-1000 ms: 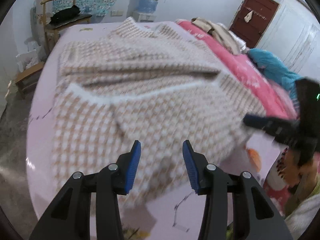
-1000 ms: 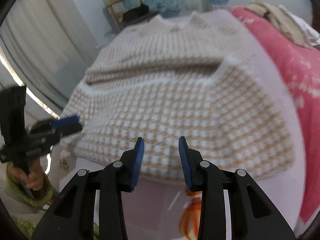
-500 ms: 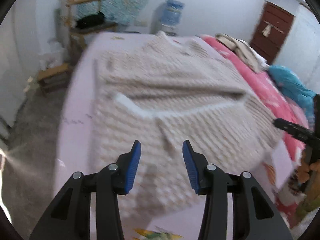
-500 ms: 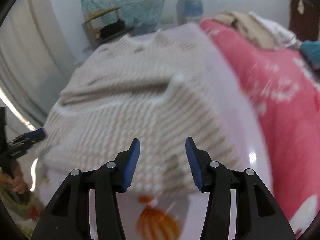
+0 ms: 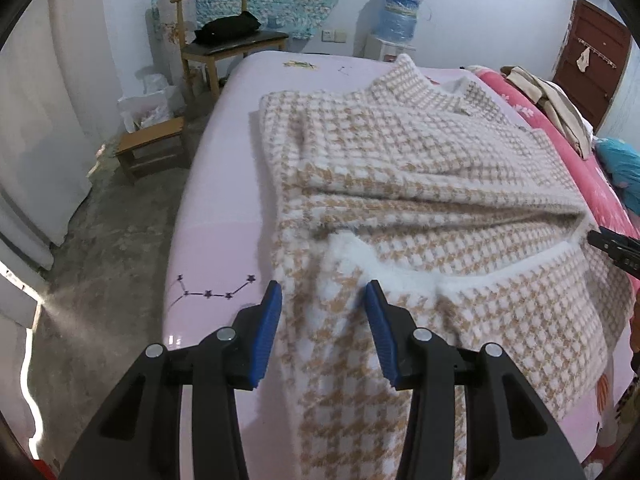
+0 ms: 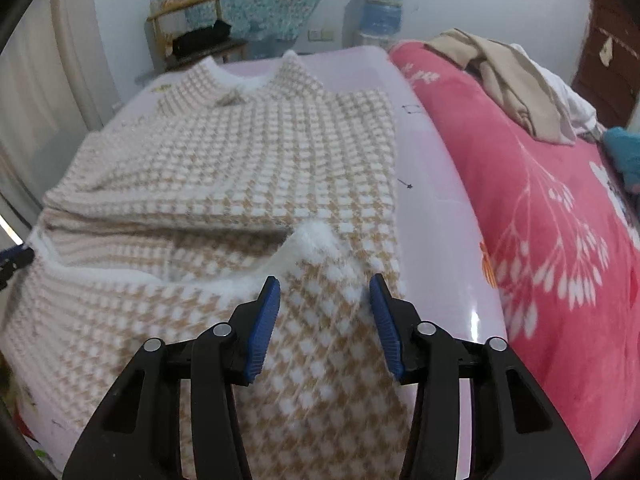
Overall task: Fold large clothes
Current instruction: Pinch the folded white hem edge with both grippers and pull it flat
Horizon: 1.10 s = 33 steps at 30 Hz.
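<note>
A large beige-and-white houndstooth coat [image 5: 420, 184] lies on the pale pink bed [image 5: 224, 208], its lower part folded up over the body, with a fluffy white lining edge showing. It fills the right wrist view too [image 6: 248, 168]. My left gripper [image 5: 323, 300] is open above the coat's near left corner, by the white edge. My right gripper [image 6: 324, 294] is open above the near right corner, just below a white fluffy tip [image 6: 316, 240]. Neither holds anything. The right gripper's tip [image 5: 612, 244] shows at the left wrist view's right edge.
A red floral blanket [image 6: 552, 216] with piled clothes [image 6: 516, 80] covers the bed's right side. A wooden chair [image 5: 224, 36] with a black bag, a low wooden stool [image 5: 154, 148] and a water dispenser [image 5: 396, 20] stand beyond the bed.
Both grippers have swung outward, the left toward the coat's left near corner and the right toward its right near corner. Both stay open. The coat lies the same.
</note>
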### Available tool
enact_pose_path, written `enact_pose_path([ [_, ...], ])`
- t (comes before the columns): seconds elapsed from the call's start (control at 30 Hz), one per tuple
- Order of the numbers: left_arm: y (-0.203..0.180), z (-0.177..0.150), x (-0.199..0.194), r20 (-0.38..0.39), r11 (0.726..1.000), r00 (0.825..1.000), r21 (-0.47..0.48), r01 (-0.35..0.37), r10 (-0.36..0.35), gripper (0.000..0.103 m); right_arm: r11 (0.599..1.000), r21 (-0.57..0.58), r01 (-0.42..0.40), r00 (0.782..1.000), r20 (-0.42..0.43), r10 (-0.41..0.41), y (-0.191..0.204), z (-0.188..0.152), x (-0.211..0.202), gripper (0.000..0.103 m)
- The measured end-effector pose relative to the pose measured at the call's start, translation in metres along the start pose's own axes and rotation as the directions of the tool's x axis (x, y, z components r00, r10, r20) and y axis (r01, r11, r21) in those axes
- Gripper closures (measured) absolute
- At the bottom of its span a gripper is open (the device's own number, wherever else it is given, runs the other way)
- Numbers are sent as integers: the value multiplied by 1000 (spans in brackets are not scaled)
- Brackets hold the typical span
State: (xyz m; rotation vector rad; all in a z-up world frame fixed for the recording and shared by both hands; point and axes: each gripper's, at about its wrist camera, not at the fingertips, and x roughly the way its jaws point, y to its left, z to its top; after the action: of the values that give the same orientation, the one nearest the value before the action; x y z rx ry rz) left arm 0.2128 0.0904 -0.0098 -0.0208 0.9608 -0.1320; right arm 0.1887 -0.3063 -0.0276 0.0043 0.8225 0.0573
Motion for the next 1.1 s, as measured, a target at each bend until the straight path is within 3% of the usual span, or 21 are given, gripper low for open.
enact_pose_path([
  [0.13,-3,1,-4,12,1000,1000,0,19,-19,66,1000,-4,19,1000,5,-19,0,-2,-9,78],
  [0.27,-9,4,-10,22,998,998,13,65,-65,65,1000,10,10,1000,17,-10,-4,-2,-12,78],
  [0.4,-14,2,8,-31,999,999,49,21,-20,66,999,33,-27,1000,6,26,-8,0,-2,74],
  [0.47,-14,0,12,-35,999,999,53,8,-6,81,999,39,-34,999,0,35,-10,1,1,76],
  [0.57,-15,0,6,-10,998,1000,66,5,-4,91,999,33,-33,999,-1,33,-10,0,-2,96],
  [0.73,-22,6,-20,90,995,996,95,-34,26,94,1000,23,7,997,73,-9,-3,4,-31,98],
  [0.9,-18,36,-36,199,996,980,79,-47,31,94,999,36,37,986,163,-42,-6,25,-50,98],
  [0.97,-18,42,-28,203,996,978,74,-52,36,94,998,61,24,986,163,-33,-11,30,-42,98],
  [1.1,-17,39,16,131,994,989,80,-74,63,94,995,101,5,995,95,-14,-18,28,-2,98],
])
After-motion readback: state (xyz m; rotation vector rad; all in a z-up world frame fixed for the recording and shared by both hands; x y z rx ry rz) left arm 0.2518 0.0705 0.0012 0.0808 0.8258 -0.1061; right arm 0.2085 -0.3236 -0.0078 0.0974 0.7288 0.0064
